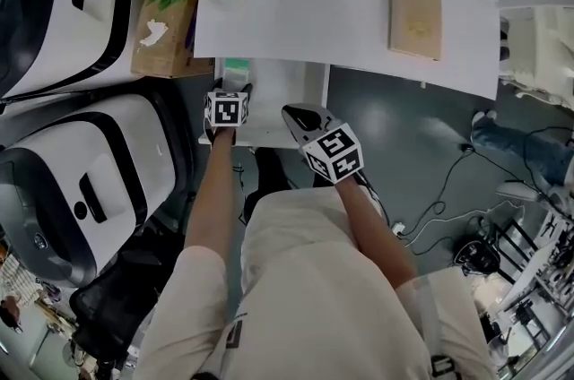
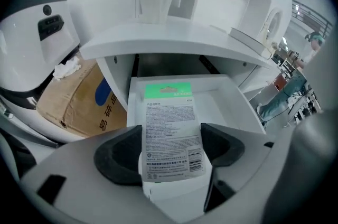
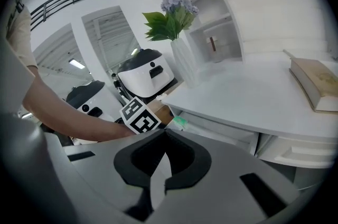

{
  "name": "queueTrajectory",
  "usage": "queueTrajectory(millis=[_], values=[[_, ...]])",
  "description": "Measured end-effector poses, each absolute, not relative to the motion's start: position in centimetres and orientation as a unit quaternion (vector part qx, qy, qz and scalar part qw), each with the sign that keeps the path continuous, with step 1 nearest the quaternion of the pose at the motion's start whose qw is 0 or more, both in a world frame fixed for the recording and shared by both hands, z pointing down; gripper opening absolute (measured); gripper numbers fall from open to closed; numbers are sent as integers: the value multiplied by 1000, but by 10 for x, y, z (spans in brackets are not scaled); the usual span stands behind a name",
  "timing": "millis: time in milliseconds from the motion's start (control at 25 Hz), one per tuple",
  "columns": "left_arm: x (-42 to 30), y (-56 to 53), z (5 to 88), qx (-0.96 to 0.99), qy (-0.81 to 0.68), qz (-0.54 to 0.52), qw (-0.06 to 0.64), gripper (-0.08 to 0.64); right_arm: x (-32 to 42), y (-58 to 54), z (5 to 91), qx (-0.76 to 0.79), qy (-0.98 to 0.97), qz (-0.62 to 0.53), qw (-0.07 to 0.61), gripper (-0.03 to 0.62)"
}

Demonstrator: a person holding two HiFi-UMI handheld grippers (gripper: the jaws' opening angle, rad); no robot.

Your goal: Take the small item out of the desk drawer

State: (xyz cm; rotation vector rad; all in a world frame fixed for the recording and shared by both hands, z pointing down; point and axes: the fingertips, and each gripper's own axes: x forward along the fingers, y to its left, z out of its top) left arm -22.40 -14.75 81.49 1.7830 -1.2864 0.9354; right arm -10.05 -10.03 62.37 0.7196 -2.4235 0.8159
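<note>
**Left claw has the packet at the open drawer**

Closest in the left gripper view, the left gripper (image 2: pixel 171 139) is clamped on a flat retail packet (image 2: pixel 168 112), its two dark pads pressing the packet's long edges. The packet shows a white label of small print with a barcode towards the camera. Its green hang-card end points away, towards the back of the drawer. It lies over the pulled-out white desk drawer (image 2: pixel 228 97), below the white desktop (image 2: pixel 174 40). Whether its far end rests on the drawer floor or is raised off it is hard to judge from this angle.

A brown cardboard box (image 2: pixel 79 104) stands on the floor just left of the desk.

The right gripper (image 3: pixel 165 132) has its pads brought together at the tips with nothing between them. It hangs in front of the desk, beside the person's left forearm (image 3: pixel 74 117). On the desktop are a vase of flowers (image 3: pixel 182 54) and, well apart from it, a closed book (image 3: pixel 317 85).
</note>
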Motion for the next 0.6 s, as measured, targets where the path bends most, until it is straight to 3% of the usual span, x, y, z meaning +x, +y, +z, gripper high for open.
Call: queueTrajectory(millis=[600], values=[[-231,-121,704,747,-522,304,277,360,-104,-92,602,308,-882,265,238,25]])
